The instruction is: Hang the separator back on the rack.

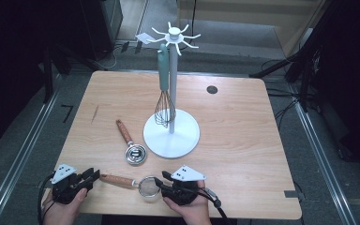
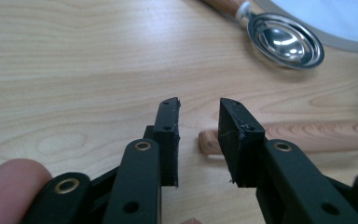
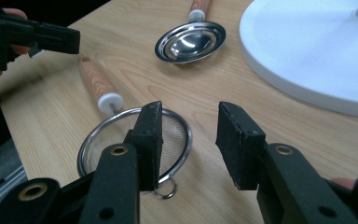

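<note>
Lying near the front edge of the counter [image 1: 243, 117], a small mesh strainer [image 1: 148, 186] has its long axis running left to right, wooden handle pointing left and slightly far, round sieve end at the right. The left hand-held gripper [image 1: 90, 177] sits at the near left with its jaws apart, the handle's end just beyond them and seemingly not yet touched. The right hand-held gripper [image 1: 163, 182] has its jaws apart too, one over the sieve's rim. Farther in, a steel measuring scoop [image 1: 134, 153] lies with its wooden handle pointing far and left. Right of it stands a white utensil stand [image 1: 172, 133], a teal-handled whisk [image 1: 164, 101] hanging upright from one hook.
</note>
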### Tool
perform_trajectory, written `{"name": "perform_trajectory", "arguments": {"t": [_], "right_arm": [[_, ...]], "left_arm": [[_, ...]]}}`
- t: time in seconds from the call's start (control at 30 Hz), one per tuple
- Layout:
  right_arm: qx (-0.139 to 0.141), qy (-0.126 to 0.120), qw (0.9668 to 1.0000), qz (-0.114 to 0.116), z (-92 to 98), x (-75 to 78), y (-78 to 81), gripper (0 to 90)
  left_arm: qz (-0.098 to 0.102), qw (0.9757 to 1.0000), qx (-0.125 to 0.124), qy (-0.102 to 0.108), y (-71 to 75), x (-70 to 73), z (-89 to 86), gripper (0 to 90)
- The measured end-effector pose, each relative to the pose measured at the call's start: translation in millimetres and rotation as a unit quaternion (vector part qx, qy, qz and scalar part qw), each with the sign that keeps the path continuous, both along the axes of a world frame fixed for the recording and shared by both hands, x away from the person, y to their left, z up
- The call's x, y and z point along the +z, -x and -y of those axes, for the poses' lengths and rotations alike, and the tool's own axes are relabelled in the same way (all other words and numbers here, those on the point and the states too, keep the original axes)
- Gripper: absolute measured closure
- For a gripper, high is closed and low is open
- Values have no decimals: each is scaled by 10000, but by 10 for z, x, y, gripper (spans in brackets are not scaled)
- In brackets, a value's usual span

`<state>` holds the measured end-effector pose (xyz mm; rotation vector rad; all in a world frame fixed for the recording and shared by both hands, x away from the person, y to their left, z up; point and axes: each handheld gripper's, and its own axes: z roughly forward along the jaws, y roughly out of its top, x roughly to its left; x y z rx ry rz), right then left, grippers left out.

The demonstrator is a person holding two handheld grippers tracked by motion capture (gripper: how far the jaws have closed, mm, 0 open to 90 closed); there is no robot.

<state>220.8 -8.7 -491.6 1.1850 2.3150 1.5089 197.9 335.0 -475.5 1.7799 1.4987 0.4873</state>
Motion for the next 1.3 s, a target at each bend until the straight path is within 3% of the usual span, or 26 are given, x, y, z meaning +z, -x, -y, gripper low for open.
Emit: {"name": "perform_trajectory", "arguments": {"t": [0.33,0.53,0.8,1.3], "right_arm": [[37,240,9996,-145,-69,-73,-17,663],[128,246,9995,-132,-85,-83,-35,721],[41,286,9995,-158,-15,-76,-66,791],[-118,529,9985,-13,194,-94,-67,787]], "left_arm": [[-272,9995,-180,22,36,-78,-1,734],[-233,9994,-264,48,41,-88,15,735],[-256,9987,-417,166,10,-98,83,729],[-262,9973,-669,140,-84,-104,290,731]]}}
